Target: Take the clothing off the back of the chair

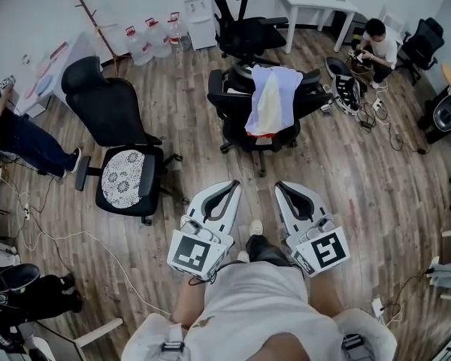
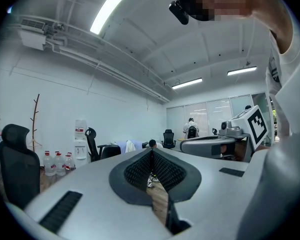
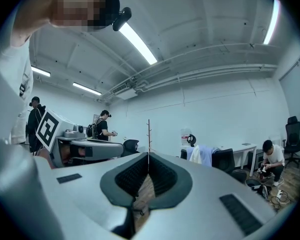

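A pale lilac and cream garment [image 1: 273, 98] hangs over the back of a black office chair [image 1: 233, 110] in the middle of the room, ahead of me. The same clothing [image 2: 126, 146] shows small in the left gripper view, and as draped cloth [image 3: 202, 154] right of centre in the right gripper view. My left gripper [image 1: 233, 184] and right gripper [image 1: 282, 186] are held level side by side, well short of the chair. Both are shut, jaws meeting at the tips, nothing between them.
A second black chair with a lace seat cover [image 1: 128, 173] stands at left. Another chair [image 1: 240, 21] and a white table [image 1: 312, 6] are behind. Water bottles [image 1: 154, 40] line the far wall. A person [image 1: 376, 47] sits on the floor at right among cables [image 1: 387, 122].
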Demonstrator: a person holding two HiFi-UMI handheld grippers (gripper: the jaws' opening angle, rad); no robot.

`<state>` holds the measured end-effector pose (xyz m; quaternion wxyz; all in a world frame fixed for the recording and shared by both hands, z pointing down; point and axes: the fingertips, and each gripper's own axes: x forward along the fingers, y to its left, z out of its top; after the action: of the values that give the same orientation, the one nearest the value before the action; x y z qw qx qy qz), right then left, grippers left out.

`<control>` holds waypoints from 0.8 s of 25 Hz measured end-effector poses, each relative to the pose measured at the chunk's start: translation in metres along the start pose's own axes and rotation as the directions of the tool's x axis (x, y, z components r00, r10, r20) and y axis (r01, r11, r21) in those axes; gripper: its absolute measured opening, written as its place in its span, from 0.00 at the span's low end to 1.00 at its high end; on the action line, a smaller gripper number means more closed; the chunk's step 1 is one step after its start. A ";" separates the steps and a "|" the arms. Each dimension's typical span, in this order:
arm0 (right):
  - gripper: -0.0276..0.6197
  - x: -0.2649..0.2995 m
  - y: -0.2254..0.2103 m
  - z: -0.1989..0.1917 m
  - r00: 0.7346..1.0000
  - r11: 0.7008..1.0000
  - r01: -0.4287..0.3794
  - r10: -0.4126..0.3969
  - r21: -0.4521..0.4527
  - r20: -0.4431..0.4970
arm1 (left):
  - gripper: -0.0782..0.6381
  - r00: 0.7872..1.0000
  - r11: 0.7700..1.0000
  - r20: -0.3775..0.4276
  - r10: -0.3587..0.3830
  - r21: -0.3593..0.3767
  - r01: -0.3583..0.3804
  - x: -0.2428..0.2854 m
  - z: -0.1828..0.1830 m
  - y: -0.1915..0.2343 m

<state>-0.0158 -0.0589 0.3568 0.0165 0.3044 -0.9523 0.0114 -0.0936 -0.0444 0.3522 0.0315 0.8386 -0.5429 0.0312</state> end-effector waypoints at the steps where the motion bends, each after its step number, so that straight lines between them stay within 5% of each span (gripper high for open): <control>1: 0.08 0.003 -0.004 0.000 1.000 1.000 0.000 0.000 0.001 0.000 | 0.13 1.000 1.000 -0.006 0.001 0.000 -0.001 0.004 0.000 0.003; 20: 0.08 0.048 -0.069 -0.009 1.000 0.999 0.013 -0.012 0.030 -0.020 | 0.13 0.999 0.998 -0.010 -0.051 -0.037 0.051 0.080 -0.004 0.031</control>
<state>-0.0144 -0.1426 0.3682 0.0212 0.3103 -0.9500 0.0284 -0.0894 -0.1293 0.3632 0.0508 0.8512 -0.5218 0.0247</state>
